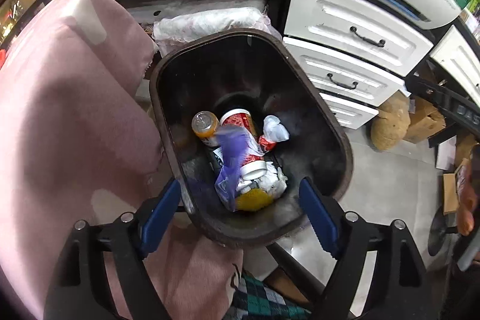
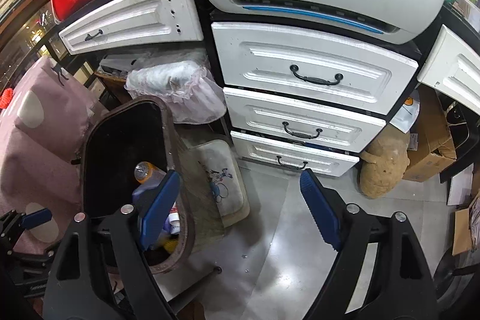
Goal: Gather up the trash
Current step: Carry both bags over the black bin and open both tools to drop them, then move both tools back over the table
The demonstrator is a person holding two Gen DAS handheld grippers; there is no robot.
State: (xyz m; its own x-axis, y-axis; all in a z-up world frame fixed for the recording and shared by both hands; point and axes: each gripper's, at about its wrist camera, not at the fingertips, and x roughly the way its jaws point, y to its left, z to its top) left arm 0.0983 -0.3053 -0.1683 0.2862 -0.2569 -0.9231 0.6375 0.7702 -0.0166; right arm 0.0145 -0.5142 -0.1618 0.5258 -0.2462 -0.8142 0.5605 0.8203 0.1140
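A dark brown trash bin (image 1: pixel 168 122) stands on the floor and holds trash: an orange bottle (image 1: pixel 205 125), a red and white cup (image 1: pixel 240 122), crumpled white paper (image 1: pixel 276 129), a yellow item (image 1: pixel 253 200). A blurred purple bag (image 1: pixel 232 152) is in mid-air over the trash. My left gripper (image 1: pixel 240 215) hovers above the bin, open and empty. My right gripper (image 2: pixel 240 209) is open and empty, to the right of the bin (image 2: pixel 177 140), over the floor. The left gripper's blue pad shows at the right wrist view's left edge (image 2: pixel 37 216).
A pink cushioned seat (image 1: pixel 69 110) is left of the bin. White drawers (image 2: pixel 303 74) with black handles stand behind. A white lace-edged cloth bundle (image 2: pixel 174 86), a floor mat (image 2: pixel 222 179), a tan stuffed sack (image 2: pixel 384 164) and cardboard boxes (image 2: pixel 432 149) lie around.
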